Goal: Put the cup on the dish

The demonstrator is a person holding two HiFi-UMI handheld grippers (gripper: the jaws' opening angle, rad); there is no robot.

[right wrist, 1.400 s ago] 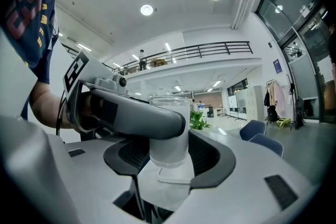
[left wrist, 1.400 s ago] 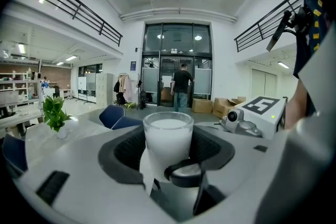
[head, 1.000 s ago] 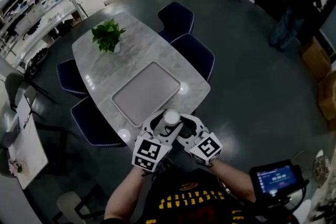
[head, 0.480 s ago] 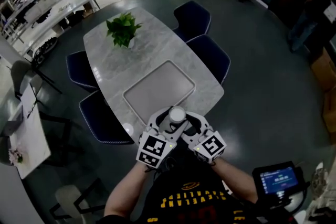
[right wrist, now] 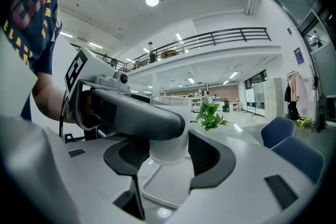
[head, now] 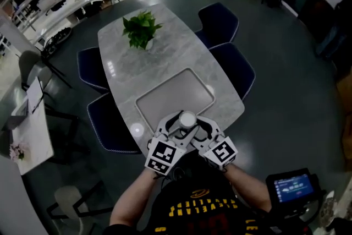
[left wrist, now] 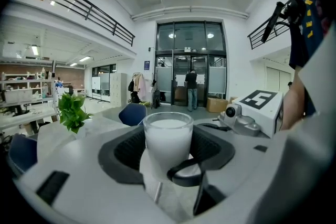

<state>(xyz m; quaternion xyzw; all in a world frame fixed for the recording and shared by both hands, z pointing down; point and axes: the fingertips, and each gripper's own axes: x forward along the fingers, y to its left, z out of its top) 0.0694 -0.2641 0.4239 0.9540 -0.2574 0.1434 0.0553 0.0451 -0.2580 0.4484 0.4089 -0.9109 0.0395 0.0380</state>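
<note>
While the left gripper [left wrist: 167, 136] and right gripper [right wrist: 169, 139] both clamp the upright cup [head: 187, 118], it hangs over the near edge of the table [head: 165, 58]. The dish [head: 175, 97] lies straight ahead and below, equally near both.

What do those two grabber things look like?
Both the left gripper and the right gripper are pale grey plastic with curved jaws and black ribbed pads. Each carries a white cube printed with black square markers. Worn with them: a dark T-shirt with yellow lettering.
</note>
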